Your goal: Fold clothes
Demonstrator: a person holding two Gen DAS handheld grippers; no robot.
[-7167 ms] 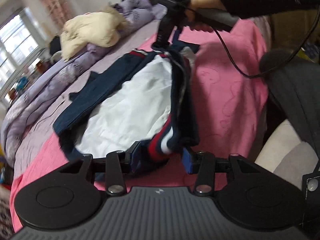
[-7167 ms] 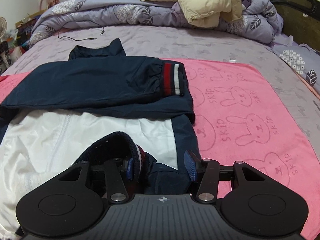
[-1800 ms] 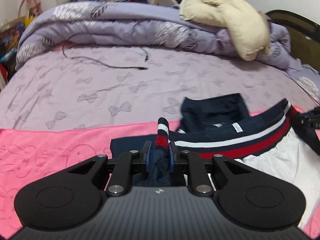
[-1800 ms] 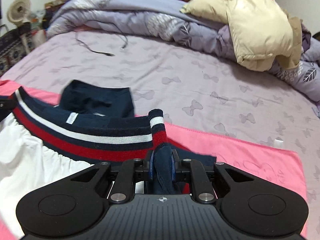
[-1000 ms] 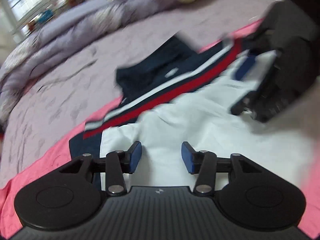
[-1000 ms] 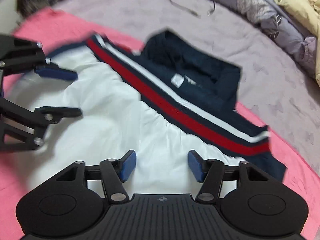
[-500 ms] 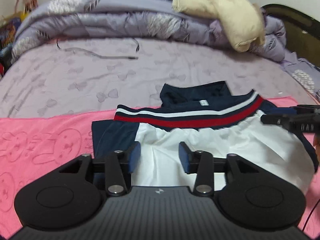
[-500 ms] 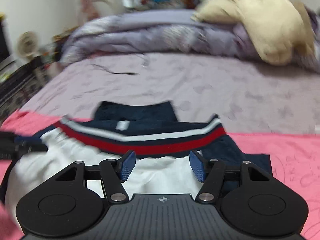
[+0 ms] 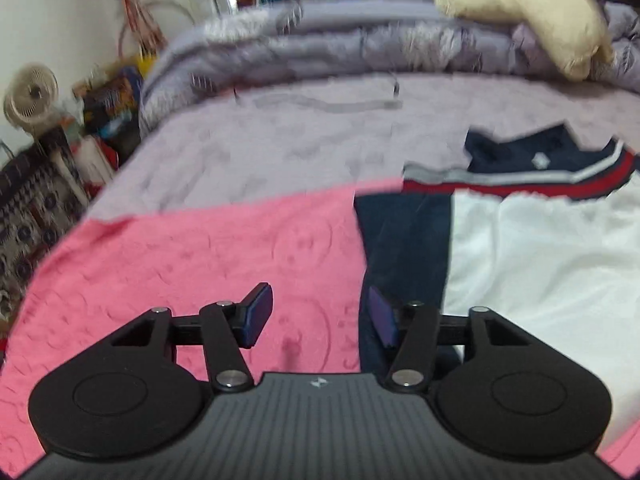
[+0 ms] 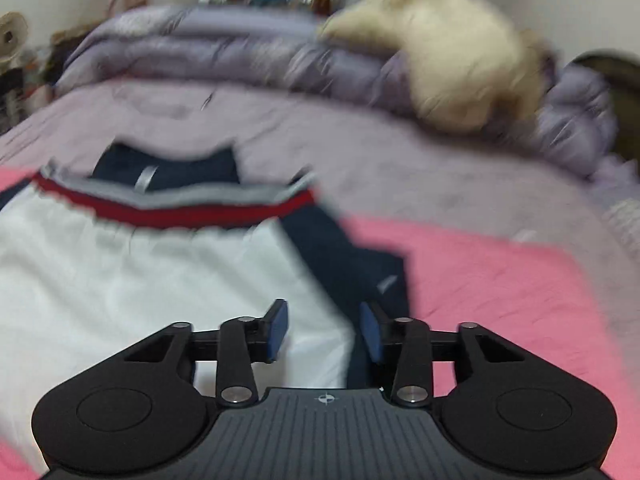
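A navy and white jacket [image 9: 540, 260] lies folded on a pink towel [image 9: 200, 264], its red and white striped hem band [image 9: 500, 184] at the far side. My left gripper [image 9: 320, 316] hovers at the jacket's left edge. Its jaws are opening, with only towel showing in the gap, and its right finger [image 9: 382, 320] is over the navy side panel. In the right wrist view, my right gripper [image 10: 324, 330] hangs over the jacket [image 10: 120, 280] at its right edge. Its jaws are closing, with white and navy cloth under the gap and no pad pressing on it.
The towel [image 10: 500, 280] lies on a lilac bedsheet [image 9: 280, 148]. A rolled lilac duvet [image 9: 360, 44] with a cream padded jacket [image 10: 452, 64] on it runs along the far side. A thin cable [image 9: 328, 104] lies on the sheet. A fan [image 9: 30, 96] and clutter stand left of the bed.
Both grippers let go of the hem band and drew back. The left one has swung to the jacket's left edge, the right one to its right edge, and the right jaws have narrowed.
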